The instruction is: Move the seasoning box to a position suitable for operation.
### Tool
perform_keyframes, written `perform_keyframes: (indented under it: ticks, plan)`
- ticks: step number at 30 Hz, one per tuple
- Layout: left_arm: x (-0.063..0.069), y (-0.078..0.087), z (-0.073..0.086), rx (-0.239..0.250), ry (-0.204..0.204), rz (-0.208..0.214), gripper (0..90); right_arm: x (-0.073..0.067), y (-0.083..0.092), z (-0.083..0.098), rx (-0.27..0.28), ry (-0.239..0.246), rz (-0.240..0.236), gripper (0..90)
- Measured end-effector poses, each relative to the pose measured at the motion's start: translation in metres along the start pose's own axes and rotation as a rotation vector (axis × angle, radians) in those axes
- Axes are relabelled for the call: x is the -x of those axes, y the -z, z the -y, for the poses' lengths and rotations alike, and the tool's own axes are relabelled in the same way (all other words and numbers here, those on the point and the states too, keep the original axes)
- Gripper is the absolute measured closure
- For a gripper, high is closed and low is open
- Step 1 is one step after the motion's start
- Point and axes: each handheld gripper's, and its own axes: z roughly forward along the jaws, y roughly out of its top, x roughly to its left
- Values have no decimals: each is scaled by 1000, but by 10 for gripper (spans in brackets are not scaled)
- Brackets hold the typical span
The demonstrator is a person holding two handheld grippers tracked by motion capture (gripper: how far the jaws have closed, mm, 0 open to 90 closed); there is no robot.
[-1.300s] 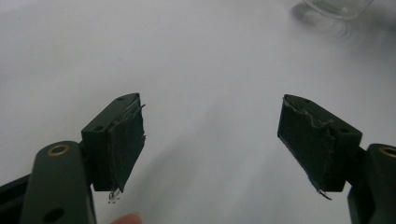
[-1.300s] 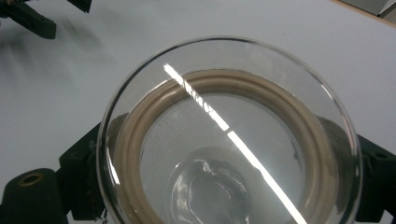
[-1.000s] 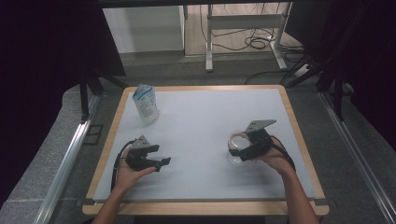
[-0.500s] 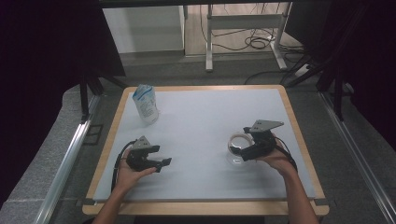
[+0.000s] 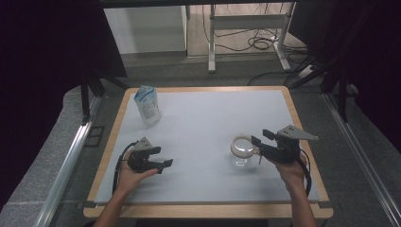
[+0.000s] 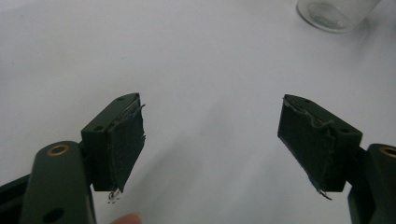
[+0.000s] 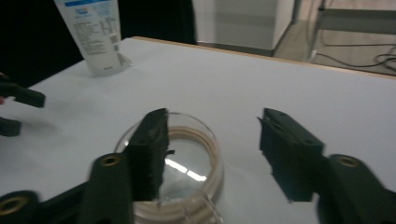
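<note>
A clear glass jar (image 5: 243, 150) stands upright on the white table (image 5: 208, 118), right of the middle. My right gripper (image 5: 257, 143) hovers just right of it and slightly above. In the right gripper view the jar (image 7: 187, 163) sits below the left jaw, and the right gripper (image 7: 212, 149) is open. Its jaws have just been closing and neither pad presses on the glass. My left gripper (image 5: 165, 163) rests low at the front left, open, with bare table between its fingers (image 6: 121, 140). The left gripper view has the jar's base (image 6: 334, 14) far off at the top right.
A white and blue pouch (image 5: 147, 105) stands upright at the back left of the table, seen too in the right gripper view as the pouch (image 7: 95, 35). A wooden rim (image 5: 298, 123) frames the table. Metal frame legs and cables lie on the floor beyond.
My right gripper has drawn back to the right and lifted off the jar, its jaws narrower than before. The jar stays in place. The left hand has not moved.
</note>
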Motion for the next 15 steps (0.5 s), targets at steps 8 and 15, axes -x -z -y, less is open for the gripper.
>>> perform_keyframes:
  ticks: [8, 15]
  plan:
    - [-4, 2, 1, 3, 12, -11, 228, -6, 20, 14, 64, 11, 47, 815]
    - [-6, 4, 1, 7, 13, -21, 229, -3, 19, 22, 26, 36, 30, 900]
